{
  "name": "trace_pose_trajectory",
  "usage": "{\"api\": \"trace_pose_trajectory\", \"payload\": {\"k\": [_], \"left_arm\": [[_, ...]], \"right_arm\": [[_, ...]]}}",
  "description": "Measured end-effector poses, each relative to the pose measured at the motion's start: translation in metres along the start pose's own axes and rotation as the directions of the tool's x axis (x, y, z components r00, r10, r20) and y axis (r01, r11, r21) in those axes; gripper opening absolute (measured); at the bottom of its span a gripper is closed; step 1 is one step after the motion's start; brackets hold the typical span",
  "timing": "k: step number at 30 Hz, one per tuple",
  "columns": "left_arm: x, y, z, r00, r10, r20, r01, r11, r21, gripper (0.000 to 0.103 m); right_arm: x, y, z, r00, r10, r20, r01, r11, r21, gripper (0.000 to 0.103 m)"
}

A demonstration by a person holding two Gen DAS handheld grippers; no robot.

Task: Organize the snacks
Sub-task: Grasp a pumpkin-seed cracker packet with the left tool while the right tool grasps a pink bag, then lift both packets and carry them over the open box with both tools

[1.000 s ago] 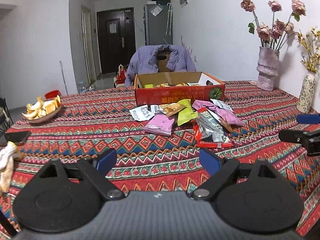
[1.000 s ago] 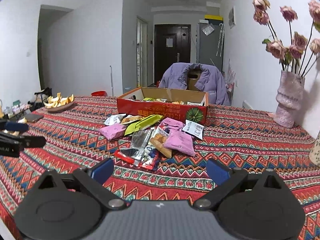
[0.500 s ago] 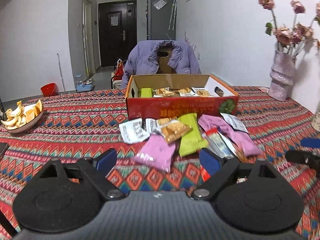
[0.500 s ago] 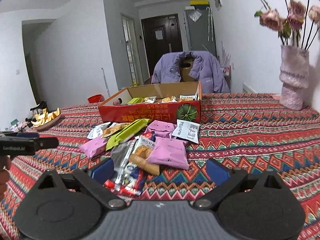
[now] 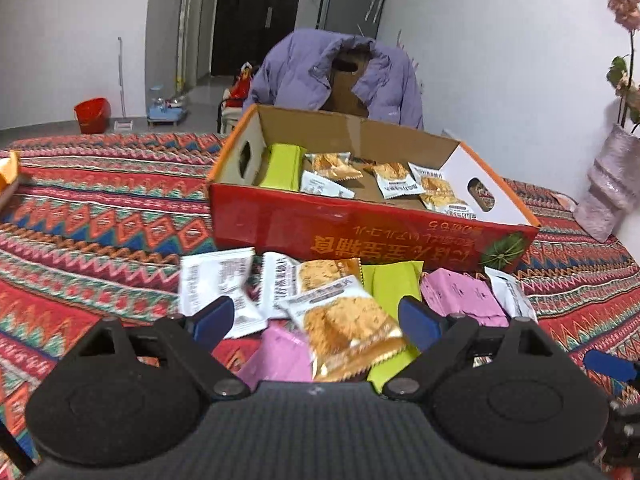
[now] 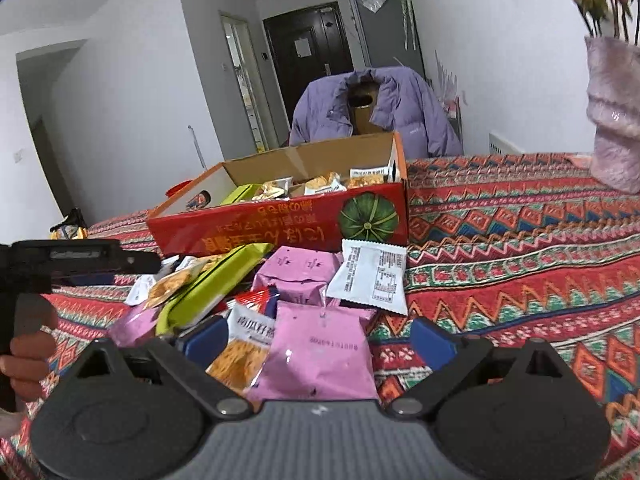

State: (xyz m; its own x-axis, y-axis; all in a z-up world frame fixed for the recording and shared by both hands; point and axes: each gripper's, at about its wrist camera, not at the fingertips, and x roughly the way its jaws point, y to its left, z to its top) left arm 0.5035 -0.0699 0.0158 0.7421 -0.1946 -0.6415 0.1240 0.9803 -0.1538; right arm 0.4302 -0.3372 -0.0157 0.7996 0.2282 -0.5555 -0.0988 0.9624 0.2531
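A heap of snack packets lies on the patterned tablecloth in front of a red cardboard box [image 5: 360,236] [image 6: 280,228] that holds several packets. My left gripper [image 5: 316,318] is open above a cracker packet [image 5: 348,332], with a pink packet [image 5: 280,356] and a green packet [image 5: 390,292] beside it; the pads are apart from it. My right gripper [image 6: 320,338] is open over a pink packet [image 6: 320,356] and a cracker packet [image 6: 240,356], pressing on neither. The left gripper [image 6: 80,260] also shows at the left edge of the right wrist view.
A chair draped with a purple jacket [image 5: 336,72] stands behind the box. A pinkish vase [image 6: 612,120] with flowers stands on the table at the right. A red bucket [image 5: 93,114] sits on the floor at the far left. A hand [image 6: 28,360] holds the left gripper's handle.
Both grippers have moved forward and lower toward the snack heap, which now lies between their fingers. The box looms larger. Both have stayed open.
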Motion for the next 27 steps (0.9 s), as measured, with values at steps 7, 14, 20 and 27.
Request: {"api": "trace_pose_trajectory", "payload": {"k": [7, 14, 20, 27], "left_arm": [[0.031, -0.002, -0.001, 0.999, 0.004, -0.039, -0.005, 0.999, -0.046, 0.068], [0.033, 0.002, -0.01, 1.0, 0.003, -0.024, -0.005, 0.998, -0.066, 0.056], [0.039, 0.002, -0.011, 0.999, 0.024, -0.037, -0.025, 0.999, -0.04, 0.052], [0.023, -0.002, -0.012, 0.998, 0.054, -0.013, -0.053, 0.998, 0.031, 0.044]], "right_arm": [[0.025, -0.002, -0.008, 1.0, -0.013, -0.016, 0.013, 1.0, 0.006, 0.086], [0.029, -0.004, -0.013, 1.0, -0.02, -0.022, 0.02, 1.0, 0.008, 0.073], [0.024, 0.004, -0.014, 0.997, -0.063, -0.037, 0.06, 0.995, -0.074, 0.065], [0.01, -0.003, -0.02, 0.996, -0.082, -0.04, 0.079, 0.994, -0.07, 0.061]]}}
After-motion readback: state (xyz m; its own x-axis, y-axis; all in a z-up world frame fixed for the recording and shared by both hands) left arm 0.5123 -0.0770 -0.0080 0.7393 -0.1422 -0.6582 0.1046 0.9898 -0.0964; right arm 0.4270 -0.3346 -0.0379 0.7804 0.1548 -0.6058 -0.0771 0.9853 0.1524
